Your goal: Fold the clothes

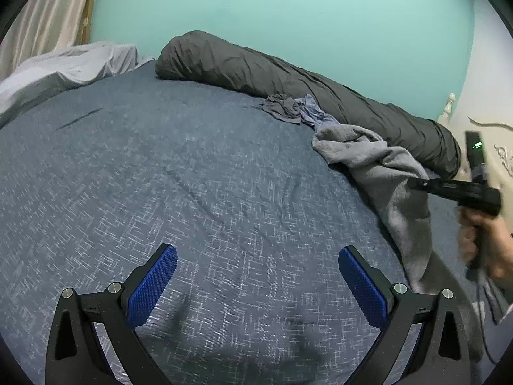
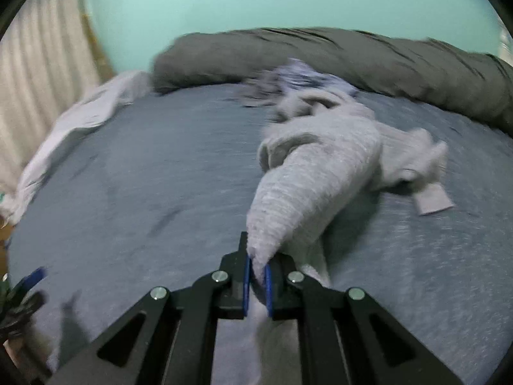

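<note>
While the right tongs (image 2: 258, 276) are clamped on one end of the grey garment (image 2: 320, 160), its length trails away from them across the bed (image 2: 128, 176) toward the dark rolled duvet (image 2: 352, 54). Left tongs (image 1: 256, 285) hover spread wide, holding nothing, with the garment off to their right and farther away.

no readable text, labels or numbers

blue bed (image 1: 160, 176) carries grey towel (image 1: 378, 160), crumpled clothes (image 1: 295, 109), dark duvet (image 1: 288, 70).
</note>
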A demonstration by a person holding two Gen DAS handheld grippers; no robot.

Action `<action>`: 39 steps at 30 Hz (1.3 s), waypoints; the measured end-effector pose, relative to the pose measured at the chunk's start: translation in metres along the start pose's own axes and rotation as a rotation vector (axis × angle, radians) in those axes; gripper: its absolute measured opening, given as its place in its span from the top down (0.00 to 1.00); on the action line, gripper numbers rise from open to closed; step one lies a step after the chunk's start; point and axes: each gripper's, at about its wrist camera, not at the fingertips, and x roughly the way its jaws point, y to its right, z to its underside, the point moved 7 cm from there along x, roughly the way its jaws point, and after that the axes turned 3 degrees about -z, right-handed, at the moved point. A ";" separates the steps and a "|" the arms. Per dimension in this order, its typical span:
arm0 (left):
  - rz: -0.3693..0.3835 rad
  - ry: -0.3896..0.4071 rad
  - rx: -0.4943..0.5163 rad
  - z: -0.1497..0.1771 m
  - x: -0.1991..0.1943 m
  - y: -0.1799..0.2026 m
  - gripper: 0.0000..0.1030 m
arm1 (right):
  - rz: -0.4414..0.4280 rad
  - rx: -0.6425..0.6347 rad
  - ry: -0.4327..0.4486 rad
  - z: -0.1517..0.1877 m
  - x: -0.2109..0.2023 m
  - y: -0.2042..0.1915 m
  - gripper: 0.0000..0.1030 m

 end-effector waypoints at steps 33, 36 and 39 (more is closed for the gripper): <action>0.055 -0.005 0.024 0.047 -0.109 -0.020 0.00 | -0.236 0.088 -0.117 0.231 -0.117 -0.183 0.64; 0.075 -0.018 0.045 0.048 -0.101 -0.012 0.00 | -0.185 0.128 -0.024 0.219 -0.137 -0.154 0.53; 0.091 -0.033 0.058 0.047 -0.091 -0.005 0.00 | -0.116 0.192 0.059 0.211 -0.149 -0.118 0.50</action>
